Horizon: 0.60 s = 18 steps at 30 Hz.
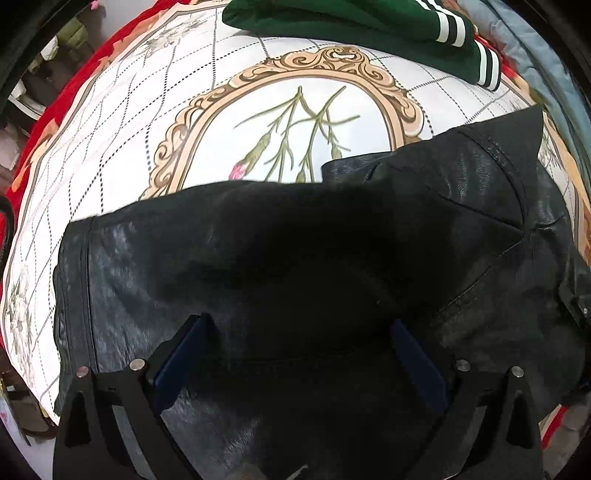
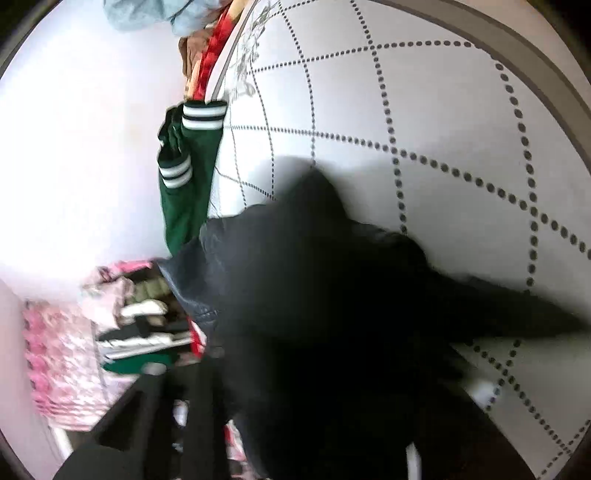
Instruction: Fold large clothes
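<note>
Left gripper [image 1: 295, 332] points straight down over the black leather jacket [image 1: 295, 266], jaws spread wide, blue pads [image 1: 177, 354] standing apart with bare leather between them, nothing pinched. The jacket lies flat across the bedspread [image 1: 122, 147], filling the left wrist view from about 9 o'clock round through 6 to 3; its hem edge sits near 9 o'clock, and a folded flap or sleeve stands up around 2 o'clock, with a seam running along it. Bedspread is white with a dotted diamond grid and an ornate tan oval frame [image 1: 207, 110] with flower stems at centre, just above the jacket's upper edge. A green garment with white stripes [image 1: 369, 26] lies at 12 to 1 o'clock, apart from the jacket. Red border of the spread [image 1: 48, 122] runs at 10 o'clock. Right wrist view is heavily motion-blurred: black jacket [image 2: 314, 295] covers centre down to 6 o'clock, over the same dotted bedspread [image 2: 443, 129] at 1 to 3 o'clock. Green striped garment [image 2: 188, 166] sits at 10 o'clock, a pile of pink and mixed clothes [image 2: 74, 350] at 8 o'clock, a pale blue cloth [image 2: 155, 14] at 11 o'clock. Right gripper [image 2: 288, 424]: one dark finger [image 2: 147, 406] shows at 7 o'clock, the rest is lost against black leather, so I cannot tell whether it is gripping or free.
</note>
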Motion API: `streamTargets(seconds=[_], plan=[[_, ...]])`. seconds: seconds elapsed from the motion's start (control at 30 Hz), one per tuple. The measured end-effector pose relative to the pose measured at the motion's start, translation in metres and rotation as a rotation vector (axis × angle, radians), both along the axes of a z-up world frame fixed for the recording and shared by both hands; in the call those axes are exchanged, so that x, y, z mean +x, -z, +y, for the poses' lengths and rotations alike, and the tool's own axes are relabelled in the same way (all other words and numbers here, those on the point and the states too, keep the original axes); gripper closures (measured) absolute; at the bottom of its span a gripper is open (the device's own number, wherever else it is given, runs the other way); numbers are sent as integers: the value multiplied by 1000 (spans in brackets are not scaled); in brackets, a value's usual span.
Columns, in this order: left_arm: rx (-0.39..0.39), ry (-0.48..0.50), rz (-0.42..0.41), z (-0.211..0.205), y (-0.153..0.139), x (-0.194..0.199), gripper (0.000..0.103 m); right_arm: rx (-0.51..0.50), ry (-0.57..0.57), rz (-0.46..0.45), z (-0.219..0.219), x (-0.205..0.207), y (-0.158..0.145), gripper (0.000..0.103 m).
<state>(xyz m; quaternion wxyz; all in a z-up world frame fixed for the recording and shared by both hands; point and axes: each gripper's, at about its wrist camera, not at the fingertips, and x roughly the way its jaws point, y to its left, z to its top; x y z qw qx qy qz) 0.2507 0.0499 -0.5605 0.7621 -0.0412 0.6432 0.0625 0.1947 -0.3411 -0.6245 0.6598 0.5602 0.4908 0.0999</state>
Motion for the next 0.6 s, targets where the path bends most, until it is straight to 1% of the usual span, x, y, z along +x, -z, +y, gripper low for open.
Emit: streamTargets(seconds=[0.03, 0.07, 0.1, 0.17, 0.23, 0.3, 0.37, 0.43, 0.5, 0.57, 0.6], plan=[[-2, 2, 0, -2, 0, 4, 0, 22, 15, -4, 1, 3, -3, 81], [-1, 5, -3, -7, 1, 9, 0, 33, 23, -17, -1, 5, -14, 82], [-3, 10, -7, -10, 0, 13, 0, 33, 25, -28, 2, 8, -18, 84], [-31, 25, -14, -21, 1, 20, 0, 12, 26, -69, -3, 9, -49, 85], [-74, 32, -19, -34, 1, 27, 0, -26, 22, -105, -6, 10, -77, 85], [-109, 57, -32, -55, 4, 37, 0, -90, 15, -137, -11, 12, -107, 85], [-137, 82, -48, -75, 8, 49, 0, -151, 3, -158, -12, 19, -129, 85], [-165, 101, -61, -87, 10, 59, 0, -213, -11, -171, -9, 28, -146, 85], [-196, 98, -53, -86, 8, 67, 0, -247, -33, -182, -8, 29, -160, 85], [-221, 60, -52, -69, -1, 69, 0, -261, -64, -198, -2, 29, -172, 85], [-227, 30, -67, -55, -10, 65, 0, -265, -91, -213, 9, 32, -182, 85]])
